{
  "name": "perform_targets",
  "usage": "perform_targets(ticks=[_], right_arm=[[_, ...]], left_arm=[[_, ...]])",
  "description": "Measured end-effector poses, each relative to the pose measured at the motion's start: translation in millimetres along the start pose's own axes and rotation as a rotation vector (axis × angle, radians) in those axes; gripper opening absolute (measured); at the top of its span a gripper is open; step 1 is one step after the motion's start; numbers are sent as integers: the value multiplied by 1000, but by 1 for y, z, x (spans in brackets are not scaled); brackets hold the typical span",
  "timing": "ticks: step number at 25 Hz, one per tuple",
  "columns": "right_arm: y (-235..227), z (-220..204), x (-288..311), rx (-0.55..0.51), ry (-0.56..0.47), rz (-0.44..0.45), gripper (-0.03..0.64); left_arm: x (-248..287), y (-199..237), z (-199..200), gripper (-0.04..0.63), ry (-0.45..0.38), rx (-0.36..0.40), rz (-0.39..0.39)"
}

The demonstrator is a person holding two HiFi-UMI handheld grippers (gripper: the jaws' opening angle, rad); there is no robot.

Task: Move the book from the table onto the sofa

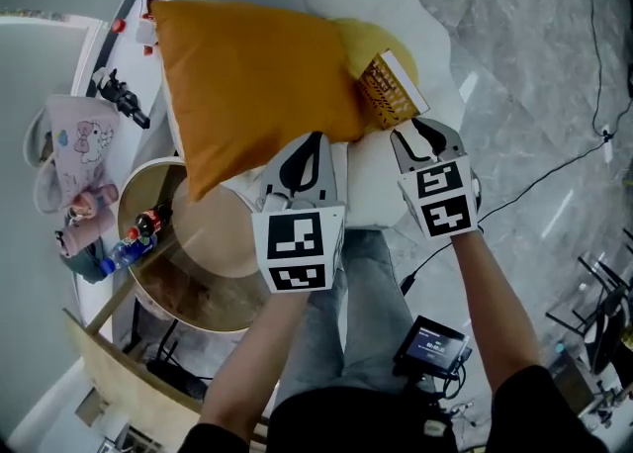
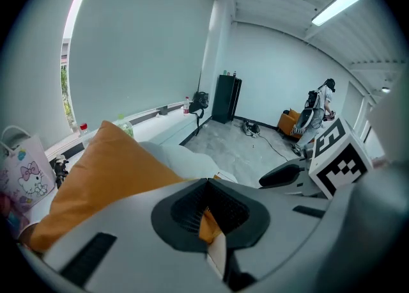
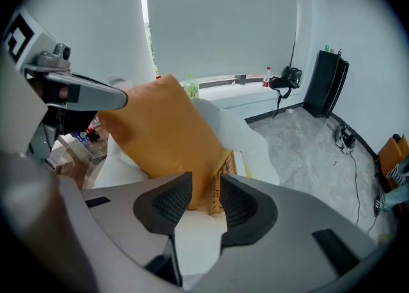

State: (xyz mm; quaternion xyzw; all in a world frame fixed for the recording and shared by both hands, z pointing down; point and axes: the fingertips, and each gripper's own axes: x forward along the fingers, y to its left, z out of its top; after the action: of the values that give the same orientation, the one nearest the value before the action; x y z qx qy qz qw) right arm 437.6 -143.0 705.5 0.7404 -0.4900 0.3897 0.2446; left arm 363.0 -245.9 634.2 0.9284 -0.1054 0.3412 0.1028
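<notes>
1. My left gripper (image 2: 208, 218) has its fingers pinched together on a fold at the near edge of the big orange fabric cushion (image 1: 257, 75).
2. My right gripper (image 3: 206, 196) stands part-way open. There is a clear gap between its pads and nothing is in its grasp; through that gap I see only the cushion and the sofa beyond.
3. The orange-covered book (image 1: 391, 92) with its white page edges lies on the white upholstered sofa (image 1: 376, 189). It is at 3 o'clock of the cushion and partly tucked under it.
4. In the head view the book sits at 11 o'clock of the right gripper, just beyond its tips and apart from them.
5. The round wooden table (image 1: 198, 317) is at 8 o'clock of the cushion, with a few small bottles (image 1: 143, 228) on its far rim.
</notes>
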Motion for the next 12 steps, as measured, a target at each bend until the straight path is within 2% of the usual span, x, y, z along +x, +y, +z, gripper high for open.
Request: perform_targets(ticks=[7, 12], right_arm=[[20, 26, -92, 16, -99, -32, 26], [47, 43, -162, 35, -178, -26, 14]], left_arm=[[-71, -6, 22, 10, -53, 20, 13], [-129, -5, 30, 9, -78, 23, 25]])
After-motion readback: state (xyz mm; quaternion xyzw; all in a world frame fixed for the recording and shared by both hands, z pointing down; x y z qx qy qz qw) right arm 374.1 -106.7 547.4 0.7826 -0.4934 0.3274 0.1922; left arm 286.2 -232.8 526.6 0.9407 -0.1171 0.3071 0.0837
